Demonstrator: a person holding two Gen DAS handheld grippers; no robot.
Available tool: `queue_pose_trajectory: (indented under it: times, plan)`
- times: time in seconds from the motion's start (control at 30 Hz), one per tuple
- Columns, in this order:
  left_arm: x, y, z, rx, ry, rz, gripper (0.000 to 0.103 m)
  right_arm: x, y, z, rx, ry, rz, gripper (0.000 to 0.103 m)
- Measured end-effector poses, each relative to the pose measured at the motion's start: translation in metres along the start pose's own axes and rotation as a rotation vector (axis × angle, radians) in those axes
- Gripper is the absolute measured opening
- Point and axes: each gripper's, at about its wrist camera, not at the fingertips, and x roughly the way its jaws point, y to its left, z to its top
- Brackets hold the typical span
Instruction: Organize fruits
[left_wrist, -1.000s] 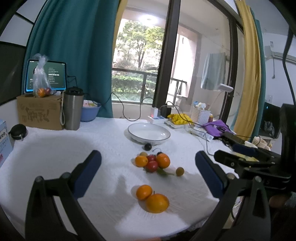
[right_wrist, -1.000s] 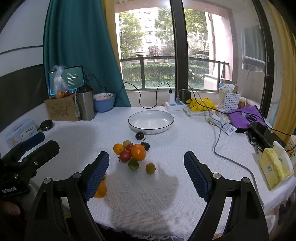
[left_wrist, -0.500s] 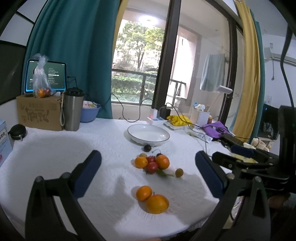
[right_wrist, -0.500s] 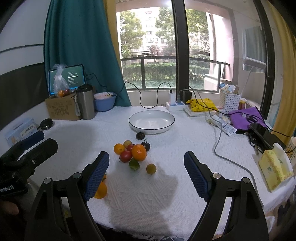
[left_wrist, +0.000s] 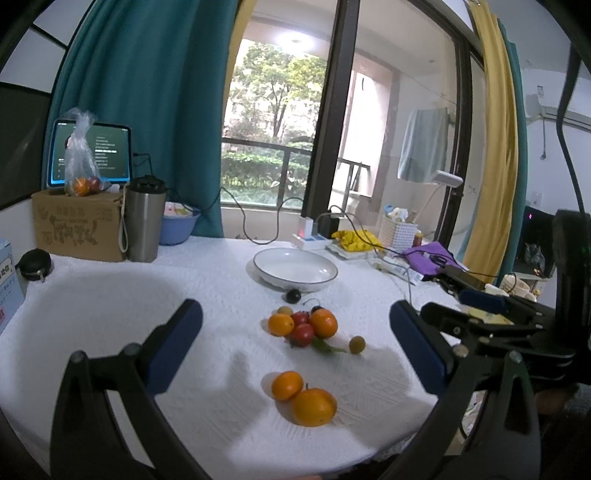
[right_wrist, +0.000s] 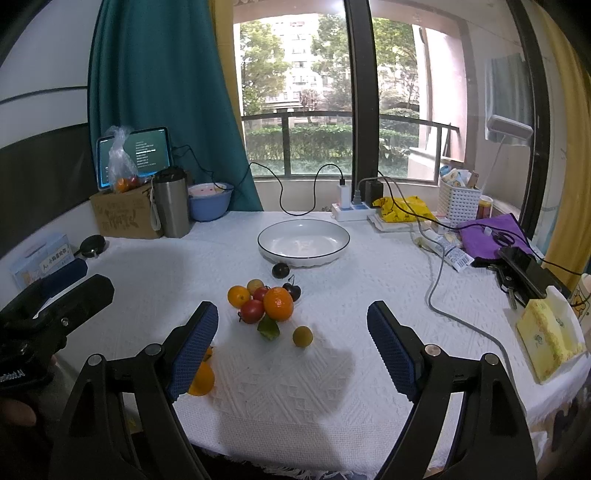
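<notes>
Basically nothing sorted yet: white plate (right_wrist: 303, 242) near the bench's far edge sits empty, fruit cluster (right_wrist: 264, 301) mid-bench, two oranges (left_wrist: 304, 397) by the near edge. Left tool (left_wrist: 295, 343) and right tool (right_wrist: 291, 343) both spread wide, holding nothing.

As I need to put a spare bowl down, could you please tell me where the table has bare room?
The widest bare cloth lies left of the fruit cluster, between it and the cardboard box. Another patch lies between the white plate and the grey cable. The back edge is crowded with the power strip, the basket and the purple cloth.
</notes>
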Motion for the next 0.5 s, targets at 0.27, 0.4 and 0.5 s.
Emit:
queue_pose_trajectory:
  times: [0.27, 0.4, 0.5]
  plan:
    - [-0.0006, -0.0008, -0.0003, 0.0, -0.001, 0.0, 0.102, 0.0006, 0.0014, 0.0003, -0.003, 0.002, 0.001, 0.086]
    - [-0.0006, -0.001, -0.0004, 0.0, 0.0, 0.0, 0.102, 0.0012, 0.0018, 0.0003, -0.003, 0.003, 0.0, 0.085]
    - [-0.0016, -0.0025, -0.0016, -0.004, -0.003, 0.006, 0.102, 0.0012, 0.0018, 0.0002, -0.003, 0.003, 0.0, 0.086]
